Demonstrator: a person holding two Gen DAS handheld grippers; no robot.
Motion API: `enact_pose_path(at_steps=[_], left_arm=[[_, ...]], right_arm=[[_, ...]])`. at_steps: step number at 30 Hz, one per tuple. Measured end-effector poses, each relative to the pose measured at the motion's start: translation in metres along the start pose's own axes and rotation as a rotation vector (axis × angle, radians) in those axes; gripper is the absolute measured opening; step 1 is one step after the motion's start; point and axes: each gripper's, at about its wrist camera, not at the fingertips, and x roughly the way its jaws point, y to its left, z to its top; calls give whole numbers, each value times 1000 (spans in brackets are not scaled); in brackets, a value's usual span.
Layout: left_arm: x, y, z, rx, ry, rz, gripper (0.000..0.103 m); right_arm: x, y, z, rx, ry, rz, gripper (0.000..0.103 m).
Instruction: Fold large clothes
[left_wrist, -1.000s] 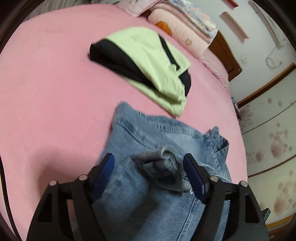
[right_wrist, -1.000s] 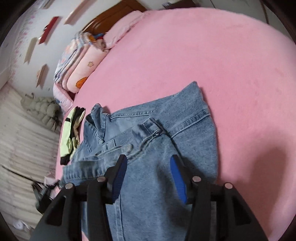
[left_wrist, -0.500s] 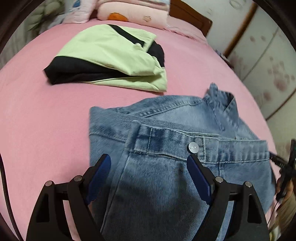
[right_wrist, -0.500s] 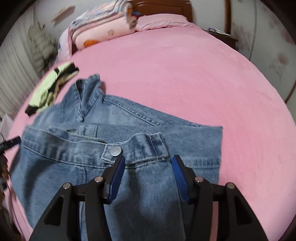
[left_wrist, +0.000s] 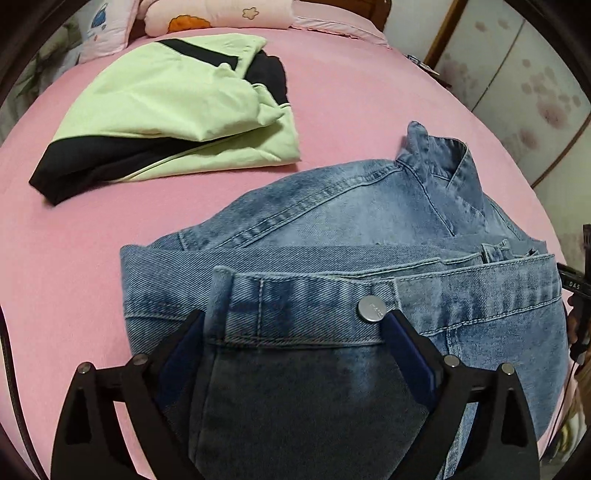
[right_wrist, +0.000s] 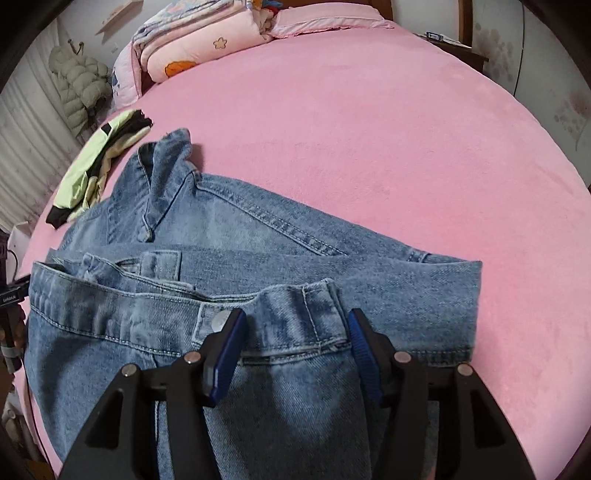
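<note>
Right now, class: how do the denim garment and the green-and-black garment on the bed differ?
The denim garment is blue with a metal button; the green-and-black garment is smooth, light fabric. The denim lies nearest, under both grippers; the green-and-black one lies further back, untouched. The denim spreads wider; the other is a smaller bundle. Both rest folded on the pink bed.

Blue denim jacket (left_wrist: 369, 221), folded, on bed

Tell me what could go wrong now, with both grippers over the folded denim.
1. Both the left gripper and the right gripper have jaws opening over the denim garment; the folded-over hem may spring back.
2. The collar stands up, so the stack may end up lumpy.
3. The green garment lies close; sliding the denim could disturb it.
</note>
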Motion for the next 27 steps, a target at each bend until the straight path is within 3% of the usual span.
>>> enact_pose_path(at_steps=[3,4,5,6,7,9,13,16,19,22,27], left_arm=[[-1,-7,-4,30,-19,39,86],[-2,-9,-5,42,-25,57,82],[-4,-13,-7,62,-37,82,71],[-8,-18,-10,84,-49,111,51],[-12,-24,-13,109,-64,203,34],[-21,-31,-19,124,-97,280,27],[-50,-42,-26,105,-209,369,22],[-71,-52,-20,107,-290,402,21],[-90,-55,-1,59,-359,396,21],[-87,-46,26,4,-360,382,22],[-36,-32,50,-22,-270,392,22]], right_arm=[[-1,6,-2,-40,-7,-29,55],[-2,8,-3,-47,-13,-33,50],[-4,11,-5,-59,-26,-50,43],[-5,13,-5,-65,-34,-57,39],[-10,17,-7,-72,-51,-72,32],[-21,21,-11,-80,-90,-119,28],[-55,16,-13,-46,-210,-188,27],[-89,4,-8,14,-313,-142,27],[-109,7,5,22,-392,-151,26],[-111,7,22,54,-430,-136,26],[-61,-7,54,106,-344,-155,26]])
